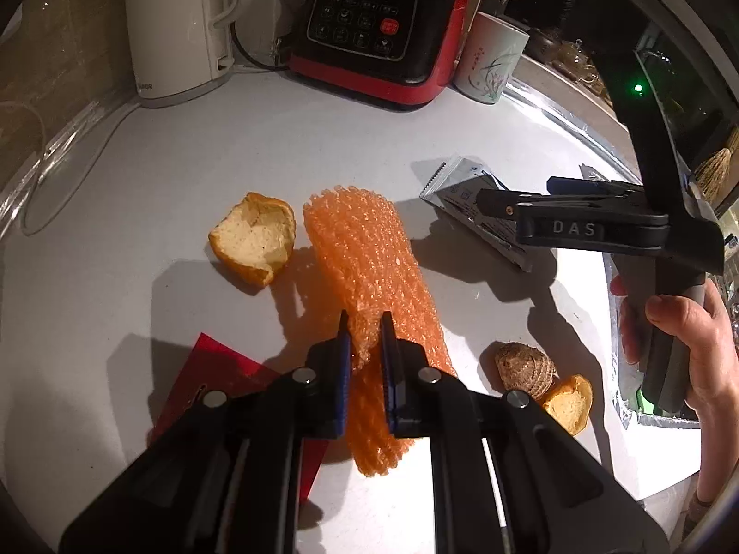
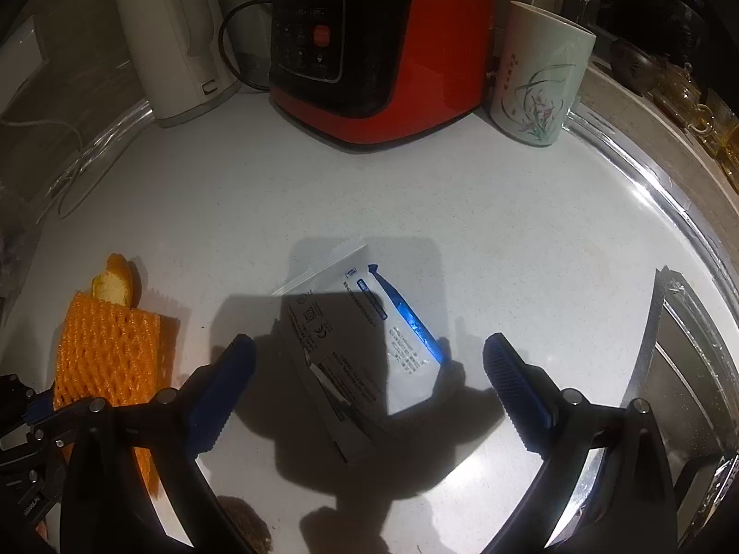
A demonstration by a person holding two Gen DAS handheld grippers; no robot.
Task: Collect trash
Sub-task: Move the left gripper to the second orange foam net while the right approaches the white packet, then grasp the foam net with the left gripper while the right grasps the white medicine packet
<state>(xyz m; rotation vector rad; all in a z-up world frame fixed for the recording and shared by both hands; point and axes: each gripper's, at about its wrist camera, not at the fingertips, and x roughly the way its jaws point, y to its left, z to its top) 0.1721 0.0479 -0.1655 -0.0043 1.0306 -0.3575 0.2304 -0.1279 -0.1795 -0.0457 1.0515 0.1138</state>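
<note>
Left claw (image 1: 365, 323) pinches foam net (image 1: 365, 249); open counter (image 1: 208, 175) beyond.

- The counter (image 2: 369, 194) lies bare between the trash in front and the appliances behind.
- Kettle (image 2: 171, 41), blender (image 2: 383, 46) and cup (image 2: 540, 78) block the back edge.
- The sink (image 2: 683, 369) opens on the right.

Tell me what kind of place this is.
Most likely a home kitchen counter: a white electric kettle, a red-and-black blender base with a button panel, and a metal sink edge beside the white countertop.
</note>
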